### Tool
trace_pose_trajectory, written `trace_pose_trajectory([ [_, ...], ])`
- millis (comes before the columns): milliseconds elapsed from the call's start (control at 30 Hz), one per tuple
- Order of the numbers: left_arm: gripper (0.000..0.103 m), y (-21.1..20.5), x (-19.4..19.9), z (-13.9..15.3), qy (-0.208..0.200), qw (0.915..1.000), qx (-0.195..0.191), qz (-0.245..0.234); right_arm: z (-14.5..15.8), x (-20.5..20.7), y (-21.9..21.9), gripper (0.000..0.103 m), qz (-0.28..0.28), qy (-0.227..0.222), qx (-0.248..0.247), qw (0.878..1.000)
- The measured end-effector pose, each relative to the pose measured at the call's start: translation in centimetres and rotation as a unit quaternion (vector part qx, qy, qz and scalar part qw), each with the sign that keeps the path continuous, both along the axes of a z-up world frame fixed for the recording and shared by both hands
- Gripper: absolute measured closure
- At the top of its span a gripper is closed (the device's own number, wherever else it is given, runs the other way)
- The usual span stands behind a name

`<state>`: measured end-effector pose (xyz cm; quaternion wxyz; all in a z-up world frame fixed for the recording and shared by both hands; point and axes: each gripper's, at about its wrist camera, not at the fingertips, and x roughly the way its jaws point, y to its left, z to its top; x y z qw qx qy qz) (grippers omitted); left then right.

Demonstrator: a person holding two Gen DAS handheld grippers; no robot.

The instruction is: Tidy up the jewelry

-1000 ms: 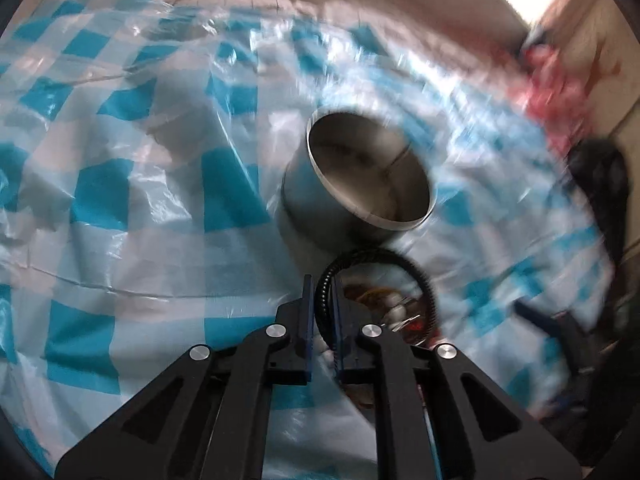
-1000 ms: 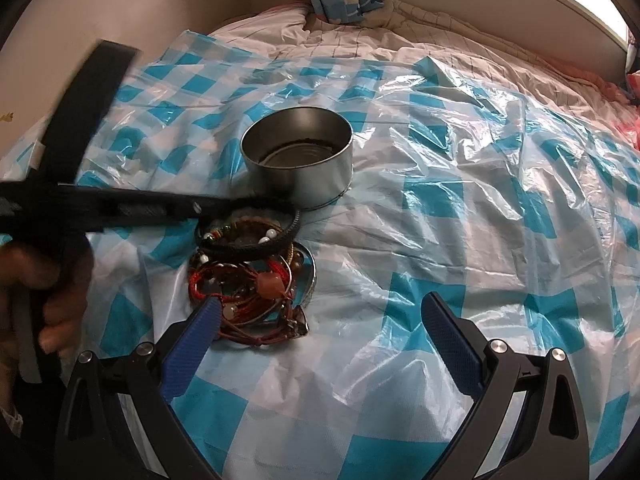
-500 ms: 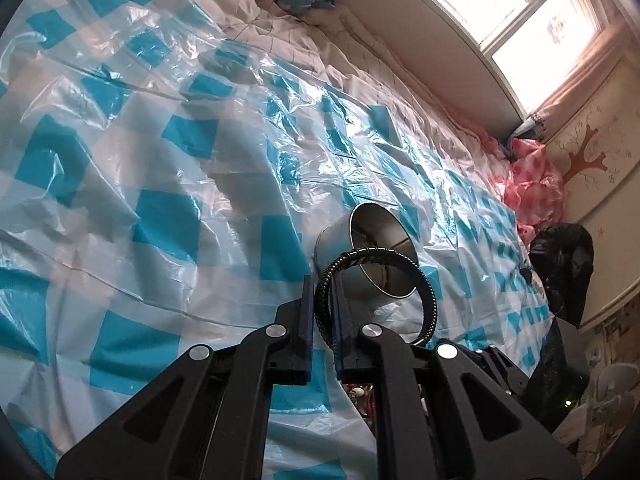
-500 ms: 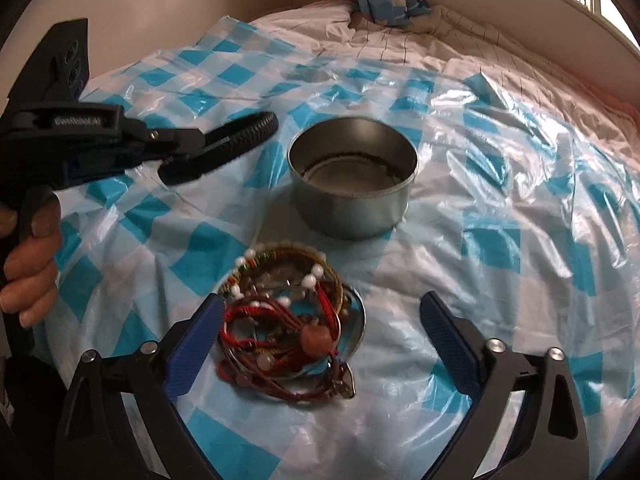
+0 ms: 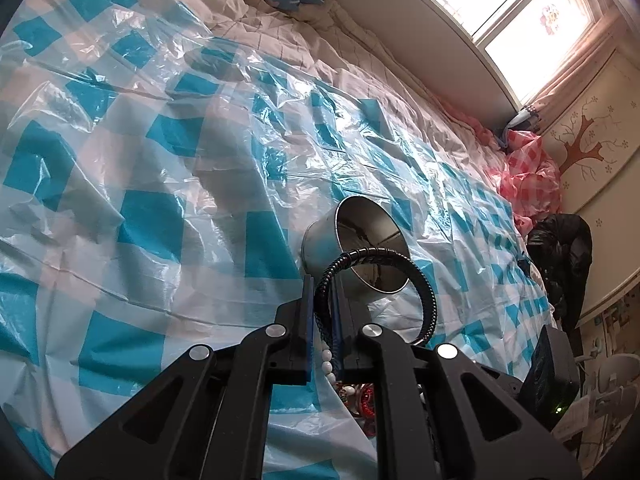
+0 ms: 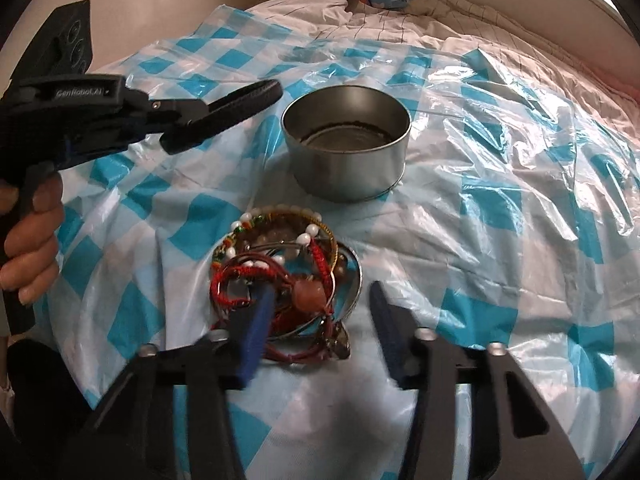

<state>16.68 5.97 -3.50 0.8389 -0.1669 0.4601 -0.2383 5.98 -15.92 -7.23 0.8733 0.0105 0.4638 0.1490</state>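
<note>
While tin [image 6: 347, 148] sat empty mid-bed, left claw [image 5: 322, 312] pinched black bracelet [image 5: 400, 276] aloft beside it; right claw [image 6: 320, 320] spread over heap [image 6: 286, 276]. Nothing stowed yet.

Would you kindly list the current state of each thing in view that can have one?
Left gripper: shut on the black bracelet.
Black bracelet: held in the air, left of the tin.
Right gripper: open, above the jewelry pile.
Tin: upright, lidless, no jewelry visible inside.
Jewelry pile: tangled, lying on the checked sheet.
</note>
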Motion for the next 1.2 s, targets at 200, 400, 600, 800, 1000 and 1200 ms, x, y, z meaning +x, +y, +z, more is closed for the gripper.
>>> trace_pose_trajectory([
  [200, 0.096, -0.1, -0.1, -0.1, 0.000, 1.0000, 0.001, -0.002, 0.2, -0.4, 0.0, 0.086, 0.008, -0.005, 0.010, 1.000],
  [400, 0.096, -0.4, -0.2, 0.1, -0.002, 1.0000, -0.003, -0.005, 1.6, -1.0, -0.9, 0.086, 0.002, -0.034, 0.052, 0.998],
  [600, 0.096, -0.9, -0.1, 0.4, -0.009, 0.9999, -0.002, -0.005, 4.3, -1.6, -2.4, 0.086, 0.003, -0.089, 0.136, 0.987],
  [800, 0.096, -2.1, 0.3, 0.7, -0.024, 0.9997, 0.008, 0.000, 6.7, -1.2, -4.3, 0.086, -0.011, -0.123, 0.205, 0.971],
  [1000, 0.096, -4.5, 1.4, 0.5, -0.031, 0.9992, 0.027, 0.000, 8.1, 0.3, -5.9, 0.086, -0.036, -0.141, 0.222, 0.964],
  [1200, 0.096, -6.3, 3.2, 0.2, -0.035, 0.9985, 0.041, 0.002, 8.6, 3.1, -6.7, 0.086, -0.050, -0.146, 0.223, 0.963],
])
